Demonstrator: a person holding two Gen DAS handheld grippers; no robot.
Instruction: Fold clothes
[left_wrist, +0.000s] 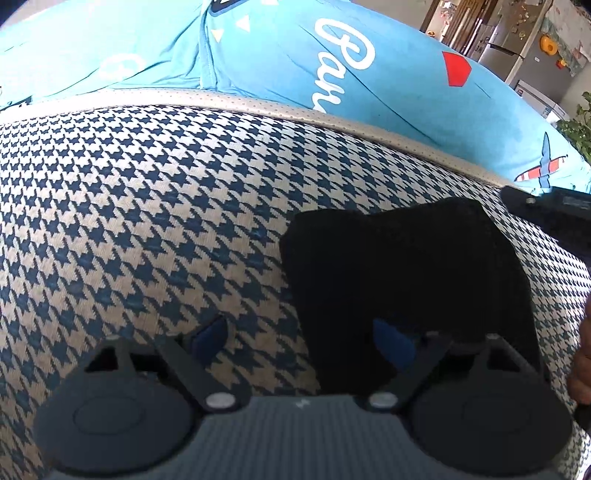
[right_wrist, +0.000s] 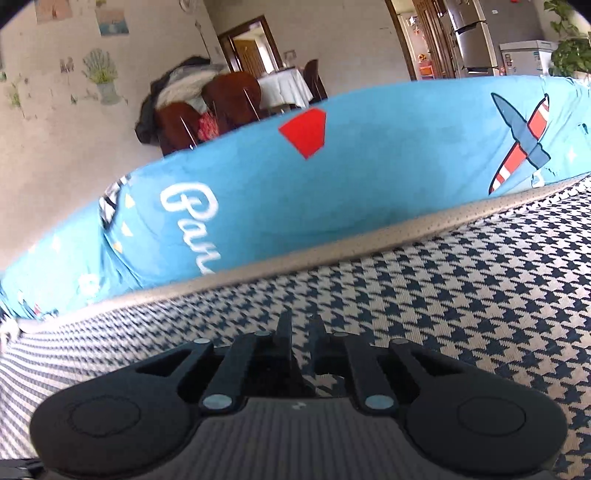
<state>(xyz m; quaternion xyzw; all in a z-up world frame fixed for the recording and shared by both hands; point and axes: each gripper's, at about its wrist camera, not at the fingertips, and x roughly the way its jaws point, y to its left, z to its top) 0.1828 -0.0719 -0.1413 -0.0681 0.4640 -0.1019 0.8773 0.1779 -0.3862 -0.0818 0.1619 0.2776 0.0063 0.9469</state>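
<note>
One black garment (left_wrist: 406, 273) lies in a dark folded heap on the houndstooth cushion (left_wrist: 147, 206), toward its right side in the left wrist view. Over its near edge hangs the left gripper (left_wrist: 301, 341), fingers wide apart, the right blue pad (left_wrist: 391, 343) above the cloth and the left above bare cushion. Fingers of the right gripper (right_wrist: 300, 326) stand nearly together with only houndstooth showing between them. Behind runs a blue printed backrest cover (right_wrist: 369, 177).
</note>
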